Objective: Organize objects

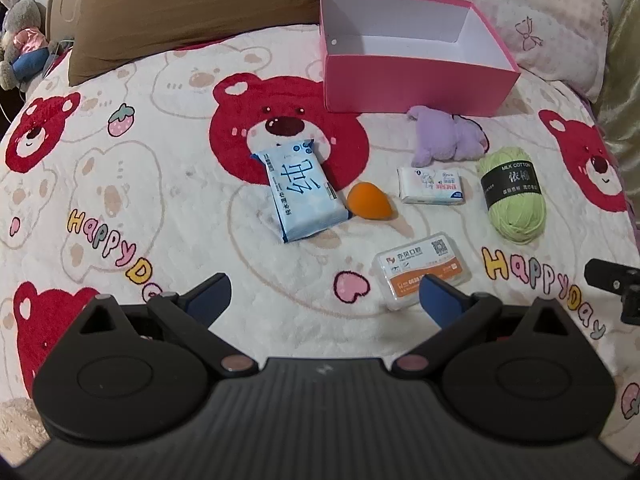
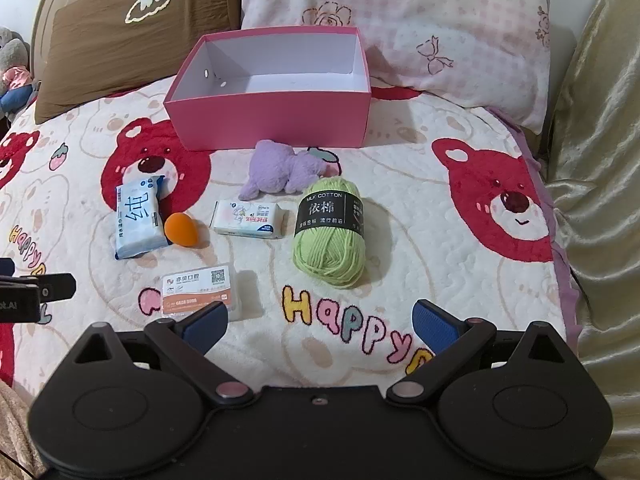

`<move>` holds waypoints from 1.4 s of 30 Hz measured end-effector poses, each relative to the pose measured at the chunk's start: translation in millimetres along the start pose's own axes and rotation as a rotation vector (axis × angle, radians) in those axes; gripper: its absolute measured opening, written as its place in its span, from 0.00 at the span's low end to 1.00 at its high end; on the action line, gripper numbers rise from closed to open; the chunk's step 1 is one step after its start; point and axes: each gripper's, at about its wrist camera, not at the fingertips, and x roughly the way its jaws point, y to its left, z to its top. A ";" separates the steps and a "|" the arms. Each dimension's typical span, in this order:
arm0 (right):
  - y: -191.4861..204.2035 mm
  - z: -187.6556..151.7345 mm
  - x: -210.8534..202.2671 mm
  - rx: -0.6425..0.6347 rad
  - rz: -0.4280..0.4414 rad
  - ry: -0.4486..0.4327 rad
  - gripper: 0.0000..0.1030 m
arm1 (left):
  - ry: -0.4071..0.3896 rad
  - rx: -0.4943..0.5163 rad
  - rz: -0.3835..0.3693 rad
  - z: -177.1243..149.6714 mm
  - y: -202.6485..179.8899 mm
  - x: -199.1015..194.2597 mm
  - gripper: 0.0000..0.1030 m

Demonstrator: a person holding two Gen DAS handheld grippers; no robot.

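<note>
1. My left tongs hang over the bed blanket with the jaws spread wide and nothing between them.
2. My right tongs are likewise wide apart and empty, above the "Happy" lettering on the blanket.
3. The clear card box with the orange label lies just beyond my left tongs, its near corner hidden behind the right-hand blue pad; from the right wrist it sits just past the left-hand pad of my right tongs.
4. The green yarn ball lies straight ahead of my right tongs, a little way off.
5. The small tissue pack lies to the left of the yarn, and the purple plush toy is behind both.
6. The blue wet-wipes pack and the orange sponge egg, side by side, lie ahead of my left tongs.
7. The pink box stands open and empty at the far side, near the pillows, well beyond both tongs.
</note>
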 end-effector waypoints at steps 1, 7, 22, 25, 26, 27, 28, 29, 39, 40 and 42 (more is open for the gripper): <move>-0.2 -0.1 0.2 0.001 0.001 0.000 0.97 | 0.000 -0.002 0.000 0.1 0.1 -0.1 0.99; -0.4 0.0 0.5 0.000 0.004 -0.001 0.97 | 0.002 -0.001 -0.001 0.2 0.2 -0.3 0.99; 1.2 0.1 -0.1 0.003 0.014 -0.001 0.97 | 0.014 -0.012 -0.006 -1.5 0.6 1.3 1.00; 1.3 -0.2 -0.1 0.002 0.013 -0.002 0.97 | 0.017 -0.012 -0.007 -1.6 0.3 1.4 1.00; 1.8 -0.1 -0.2 0.001 0.013 -0.001 0.97 | 0.019 -0.014 -0.007 -0.9 -1.4 2.2 1.00; 1.4 -0.3 0.0 0.002 0.013 -0.002 0.97 | 0.019 -0.019 -0.008 -0.9 -2.5 3.3 1.00; 1.4 -0.5 0.1 0.003 0.013 -0.003 0.97 | 0.021 -0.023 -0.008 -0.9 -2.9 3.8 1.00; 1.4 -0.5 0.1 0.003 0.013 -0.003 0.97 | 0.023 -0.023 -0.007 -1.0 -3.1 3.7 1.00; 2.5 0.0 1.4 -0.004 0.015 -0.001 0.97 | 0.031 -0.025 -0.010 0.0 -1.1 6.8 1.00; 2.5 0.1 1.6 -0.005 0.015 -0.001 0.97 | 0.031 -0.025 -0.011 0.0 -1.3 6.8 1.00; 2.6 0.0 1.5 -0.005 0.014 -0.001 0.97 | 0.029 -0.026 -0.013 0.0 0.4 7.2 1.00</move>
